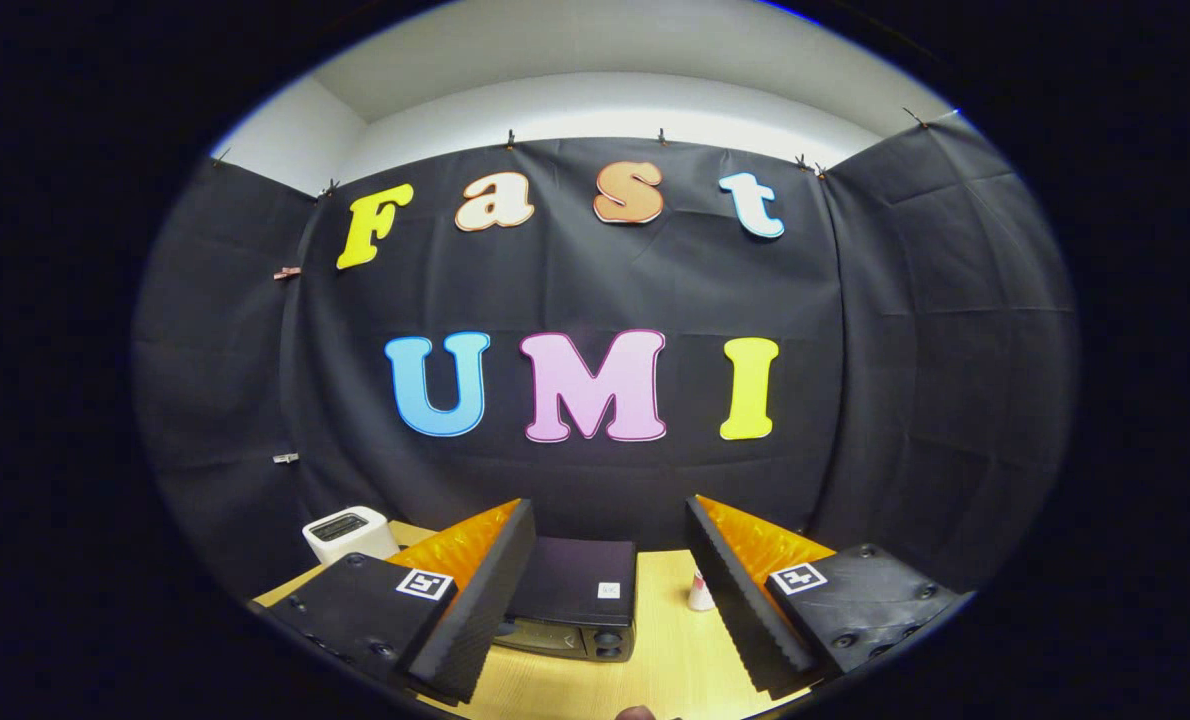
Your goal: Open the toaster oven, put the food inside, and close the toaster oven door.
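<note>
A black toaster oven [575,605] stands on the wooden table [655,670], seen from above between my two fingers and a little ahead of them. Its door looks closed, with knobs showing on its front at the right. My gripper [603,590] is open, fingers spread wide on either side of the oven, holding nothing and raised above the table. A small brown thing [637,713] peeks in at the table's near edge; I cannot tell what it is.
A white slot toaster [348,534] sits on the table beyond my left finger. A small white and pink object [700,592] stands just right of the oven, beside my right finger. Black cloth walls close the booth behind the table.
</note>
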`<state>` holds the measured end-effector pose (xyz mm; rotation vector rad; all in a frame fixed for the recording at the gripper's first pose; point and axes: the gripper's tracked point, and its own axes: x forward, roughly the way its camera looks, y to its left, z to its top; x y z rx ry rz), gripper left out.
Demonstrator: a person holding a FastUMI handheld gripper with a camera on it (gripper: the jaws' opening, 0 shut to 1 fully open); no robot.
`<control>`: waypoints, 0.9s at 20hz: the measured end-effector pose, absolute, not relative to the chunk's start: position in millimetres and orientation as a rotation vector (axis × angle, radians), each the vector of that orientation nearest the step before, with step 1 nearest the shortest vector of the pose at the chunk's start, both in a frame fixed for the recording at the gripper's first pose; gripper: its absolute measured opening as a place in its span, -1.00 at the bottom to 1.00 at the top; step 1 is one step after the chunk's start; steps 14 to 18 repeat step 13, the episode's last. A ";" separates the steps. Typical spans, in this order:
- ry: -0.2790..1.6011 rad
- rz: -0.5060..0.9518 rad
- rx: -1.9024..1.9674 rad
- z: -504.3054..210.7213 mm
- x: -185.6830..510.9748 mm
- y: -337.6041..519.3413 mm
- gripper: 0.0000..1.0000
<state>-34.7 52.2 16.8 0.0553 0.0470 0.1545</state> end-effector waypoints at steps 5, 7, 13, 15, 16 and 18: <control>0.063 0.154 0.052 9.4 -40.5 22.3 0.98; 0.074 0.159 0.064 5.1 -42.1 15.6 0.98; 0.070 0.160 0.060 5.2 -43.9 -5.0 0.98; 0.070 0.160 0.060 5.2 -43.9 -5.0 0.98; 0.070 0.160 0.060 5.2 -43.9 -5.0 0.98; 0.070 0.160 0.060 5.2 -43.9 -5.0 0.98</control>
